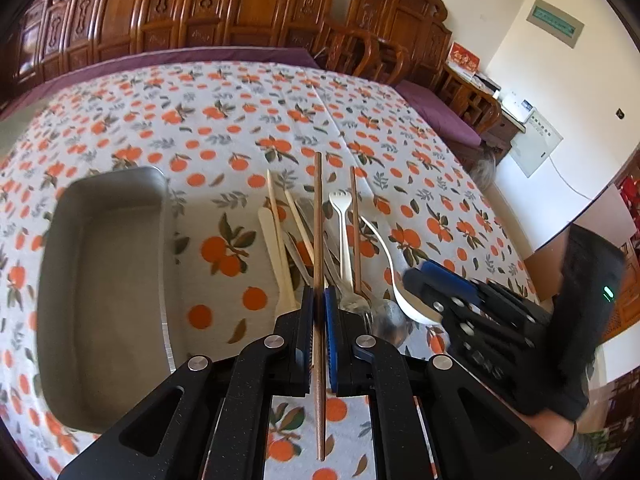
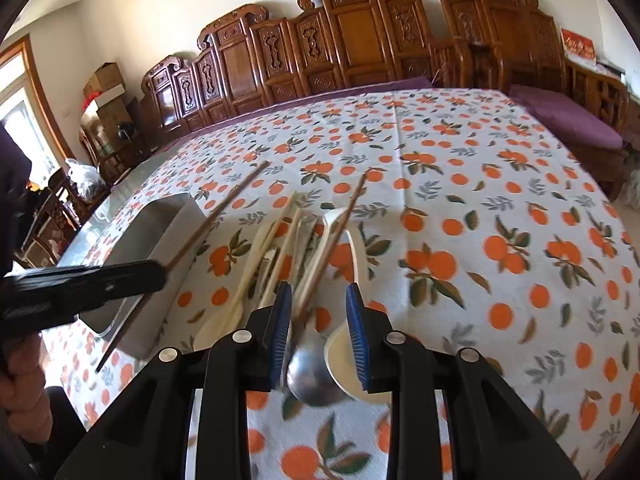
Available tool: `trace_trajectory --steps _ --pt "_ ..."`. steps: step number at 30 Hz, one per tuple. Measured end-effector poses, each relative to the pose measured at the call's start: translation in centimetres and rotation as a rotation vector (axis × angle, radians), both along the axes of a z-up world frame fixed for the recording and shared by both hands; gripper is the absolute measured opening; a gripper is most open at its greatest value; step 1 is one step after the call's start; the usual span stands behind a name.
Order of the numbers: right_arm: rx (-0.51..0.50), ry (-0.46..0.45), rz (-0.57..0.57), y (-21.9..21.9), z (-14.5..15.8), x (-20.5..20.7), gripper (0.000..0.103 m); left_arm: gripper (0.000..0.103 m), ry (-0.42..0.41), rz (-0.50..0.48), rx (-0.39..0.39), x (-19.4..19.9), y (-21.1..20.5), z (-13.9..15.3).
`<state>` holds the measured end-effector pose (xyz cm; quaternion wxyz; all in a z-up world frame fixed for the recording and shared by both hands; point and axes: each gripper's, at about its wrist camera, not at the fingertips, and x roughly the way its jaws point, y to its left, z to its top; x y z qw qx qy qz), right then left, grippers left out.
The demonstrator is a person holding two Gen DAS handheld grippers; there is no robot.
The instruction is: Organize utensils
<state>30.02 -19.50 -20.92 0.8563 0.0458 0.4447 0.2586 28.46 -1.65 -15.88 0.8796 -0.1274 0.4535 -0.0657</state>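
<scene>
The left gripper [image 1: 319, 304] clenches a brown chopstick [image 1: 318, 220] lengthwise for transfer toward the metal tray [image 1: 100, 280]; the right gripper [image 2: 318, 312], fingers released, straddles the utensil pile [image 2: 288, 248].

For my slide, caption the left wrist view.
Left gripper clamps a brown chopstick above the utensil pile, metal tray alongside, right gripper nearing the white spoon.

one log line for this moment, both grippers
left gripper: shut on brown chopstick | right gripper: open over utensil pile | metal tray: empty
</scene>
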Motion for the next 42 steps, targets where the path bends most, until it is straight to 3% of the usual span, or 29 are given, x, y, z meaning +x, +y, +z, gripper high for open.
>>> trace_trajectory --steps 12,15,17,20,42 --pt "-0.029 0.151 -0.047 2.9 -3.1 4.2 0.023 0.004 -0.044 0.014 -0.011 -2.5 2.3 2.2" --pt "-0.024 0.187 -0.055 3.1 -3.8 4.6 0.019 0.004 -0.05 0.017 -0.011 -3.2 2.8 2.5" --pt "-0.034 0.195 -0.05 3.3 -4.1 4.7 0.012 0.004 -0.054 0.019 -0.008 -3.5 3.1 2.7" --pt "-0.023 0.194 -0.057 3.2 -4.0 4.5 0.011 0.004 -0.06 0.024 -0.004 -4.0 3.5 3.0" --pt "-0.02 0.01 -0.009 3.5 6.1 2.6 0.006 0.004 -0.089 0.091 0.042 -5.7 8.7 3.9"
